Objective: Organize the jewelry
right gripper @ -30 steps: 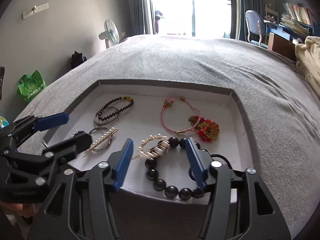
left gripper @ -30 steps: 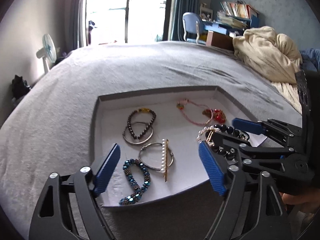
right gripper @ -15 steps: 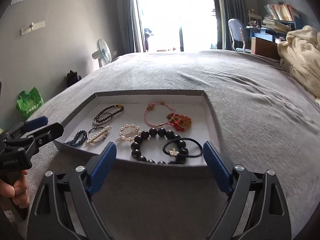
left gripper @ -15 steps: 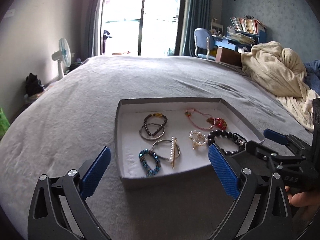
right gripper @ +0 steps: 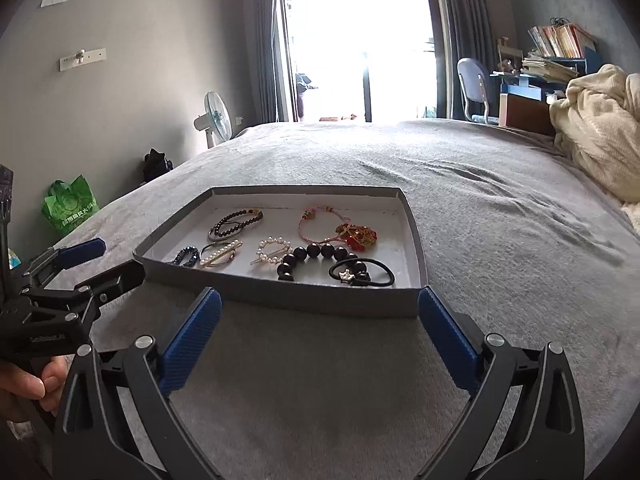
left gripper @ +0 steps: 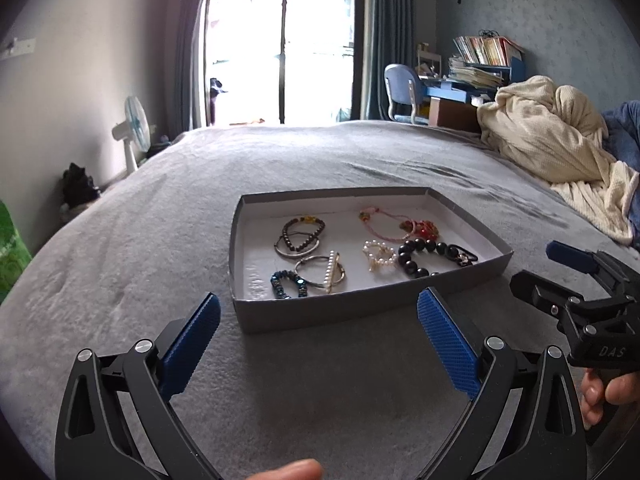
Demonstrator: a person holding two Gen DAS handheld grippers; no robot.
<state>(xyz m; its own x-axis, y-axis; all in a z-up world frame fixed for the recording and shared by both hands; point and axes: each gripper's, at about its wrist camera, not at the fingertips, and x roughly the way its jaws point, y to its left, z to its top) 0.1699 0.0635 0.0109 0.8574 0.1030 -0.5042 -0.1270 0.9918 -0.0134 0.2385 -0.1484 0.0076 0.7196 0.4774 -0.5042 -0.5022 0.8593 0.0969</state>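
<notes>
On grey bedspread (left gripper: 168,240), one shallow grey tray (left gripper: 360,310) at 12 o'clock of left gripper (left gripper: 318,332), clear of jaws; both grippers spread wide, empty. Tray holds nine pieces: black bead bracelet (right gripper: 316,258), pearl hoop (left gripper: 378,254), hair tie (right gripper: 362,274) among them. Right gripper (right gripper: 320,330) just short of tray edge

Both wrist views look low across the bed toward the window. Both share the tray (left gripper: 362,310) (right gripper: 280,294) at frame center, near each camera.
</notes>
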